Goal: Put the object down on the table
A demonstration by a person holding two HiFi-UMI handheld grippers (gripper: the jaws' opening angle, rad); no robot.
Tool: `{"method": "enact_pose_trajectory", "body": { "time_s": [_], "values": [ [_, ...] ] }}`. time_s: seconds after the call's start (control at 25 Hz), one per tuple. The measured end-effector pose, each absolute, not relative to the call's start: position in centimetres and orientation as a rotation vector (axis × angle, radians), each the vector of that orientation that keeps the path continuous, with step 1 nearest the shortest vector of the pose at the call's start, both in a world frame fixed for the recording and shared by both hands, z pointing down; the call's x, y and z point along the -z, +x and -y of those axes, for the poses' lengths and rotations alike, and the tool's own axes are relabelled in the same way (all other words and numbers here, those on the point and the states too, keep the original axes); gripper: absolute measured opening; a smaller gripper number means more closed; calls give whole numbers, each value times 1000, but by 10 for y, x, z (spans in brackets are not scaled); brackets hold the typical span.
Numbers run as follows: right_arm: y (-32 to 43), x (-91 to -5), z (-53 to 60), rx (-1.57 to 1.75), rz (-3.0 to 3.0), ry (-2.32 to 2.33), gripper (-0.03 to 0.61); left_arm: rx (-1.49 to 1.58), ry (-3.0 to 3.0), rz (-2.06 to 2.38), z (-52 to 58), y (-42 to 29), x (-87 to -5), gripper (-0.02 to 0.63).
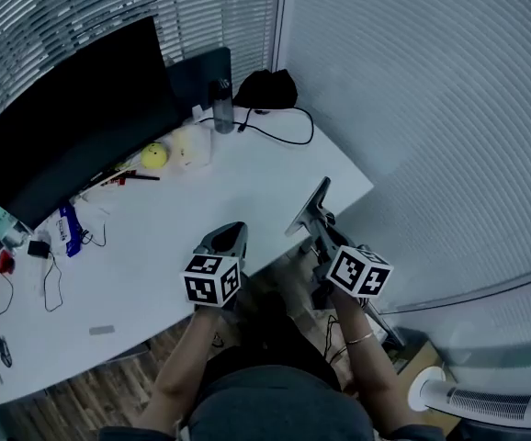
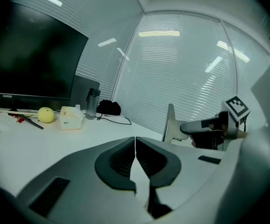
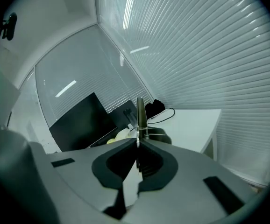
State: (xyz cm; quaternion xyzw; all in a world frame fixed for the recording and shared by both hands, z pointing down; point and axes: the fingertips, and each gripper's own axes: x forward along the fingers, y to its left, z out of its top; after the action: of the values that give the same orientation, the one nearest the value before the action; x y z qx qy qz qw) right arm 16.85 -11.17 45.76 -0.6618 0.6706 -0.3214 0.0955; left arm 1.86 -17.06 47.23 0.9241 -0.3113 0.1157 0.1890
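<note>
A flat grey metal stand [image 1: 308, 207] stands on edge over the white table's [image 1: 155, 246] near right edge. My right gripper [image 1: 324, 238] is shut on its lower end. In the right gripper view the stand [image 3: 140, 115] rises as a thin blade from between the touching jaws of that gripper [image 3: 137, 144]. The left gripper view shows the stand [image 2: 170, 122] upright, with the right gripper [image 2: 196, 126] behind it. My left gripper [image 1: 232, 233] hovers over the table's front edge, left of the stand. Its jaws [image 2: 135, 143] meet with nothing between them. Whether the stand touches the table is unclear.
A large black monitor [image 1: 73, 118] fills the table's back left. Near it are a yellow ball [image 1: 154, 155], a pale box [image 1: 192, 145], a bottle [image 1: 222, 106] and a black bag [image 1: 265, 89] with a cable [image 1: 288, 136]. Small items lie at the left. A white fan [image 1: 486, 400] is on the floor.
</note>
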Motion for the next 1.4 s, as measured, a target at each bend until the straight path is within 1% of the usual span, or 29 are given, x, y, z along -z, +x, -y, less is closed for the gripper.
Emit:
{"method": "enact_pose_trajectory", "body": {
  "time_s": [0.56,0.88,1.4],
  "values": [
    [155,-463,256,1073,-2315,-1643,6,-270,2417,1290,250,-7,-471,26],
    [145,-484,299,1158,-2419,-1524,6,-299,2356,1426,271,-14,-479,26],
    [98,-507,353,1310,-2523,-1296,6,-328,2232,1559,285,-33,-496,25]
  ]
}}
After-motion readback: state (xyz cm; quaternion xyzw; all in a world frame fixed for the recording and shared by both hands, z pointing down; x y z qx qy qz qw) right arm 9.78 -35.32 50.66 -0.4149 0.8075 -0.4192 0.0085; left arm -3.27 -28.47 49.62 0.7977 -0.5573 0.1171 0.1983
